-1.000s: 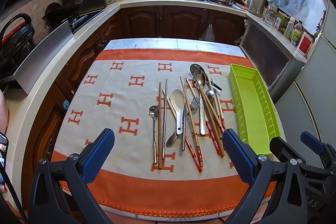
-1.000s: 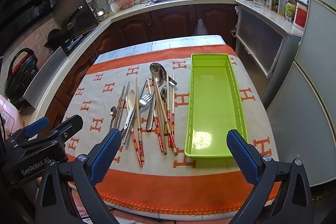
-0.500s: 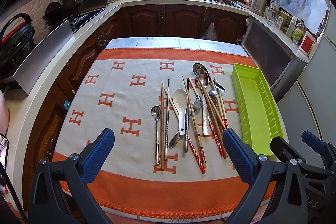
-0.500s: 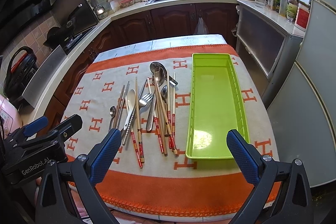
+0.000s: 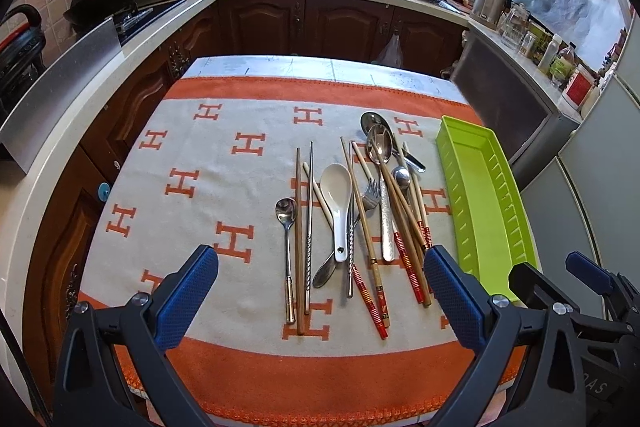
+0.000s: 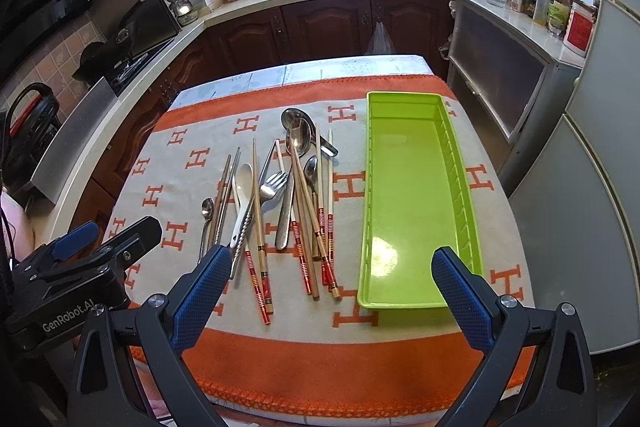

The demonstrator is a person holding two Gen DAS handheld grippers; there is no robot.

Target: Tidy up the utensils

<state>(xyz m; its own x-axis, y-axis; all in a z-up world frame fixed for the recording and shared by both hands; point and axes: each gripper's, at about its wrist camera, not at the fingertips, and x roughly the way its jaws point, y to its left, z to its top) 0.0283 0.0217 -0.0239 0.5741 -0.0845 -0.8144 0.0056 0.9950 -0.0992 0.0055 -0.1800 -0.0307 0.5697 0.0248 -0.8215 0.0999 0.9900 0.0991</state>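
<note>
Nearest each lens, both tools hang over the near orange border of the cloth (image 5: 320,371) with their blue pads spread wide and nothing between them: the left gripper (image 5: 320,291) faces the heap of cutlery head-on, while the right gripper (image 6: 332,287) sits further right, its span reaching from the heap's near ends to the near end of the green tray (image 6: 416,195). Just beyond the left gripper lies the pile of utensils (image 5: 352,219), loose on the cloth and none of it in the tray yet, so the sorting looks barely begun. Almost every piece runs lengthwise away from the cameras, handles toward the grippers: a small metal spoon (image 5: 286,215) at the left edge, plain and metal chopsticks beside it, a white ceramic spoon (image 5: 338,203) in the middle, a fork (image 5: 370,195) crossing neighbours, then red-banded chopsticks (image 5: 404,259) fanned over one another to the right. Further back two large steel spoons (image 5: 378,143) overlap at the far end of the heap. The tray lies to the right of the pile, parallel to it and apart from it, empty. Because handles point at the tools, a straight forward reach with the pads closing across a shaft seems the natural grasp; the left gripper is better aligned with the pile, the right nearer the tray and the red-banded sticks.
</note>
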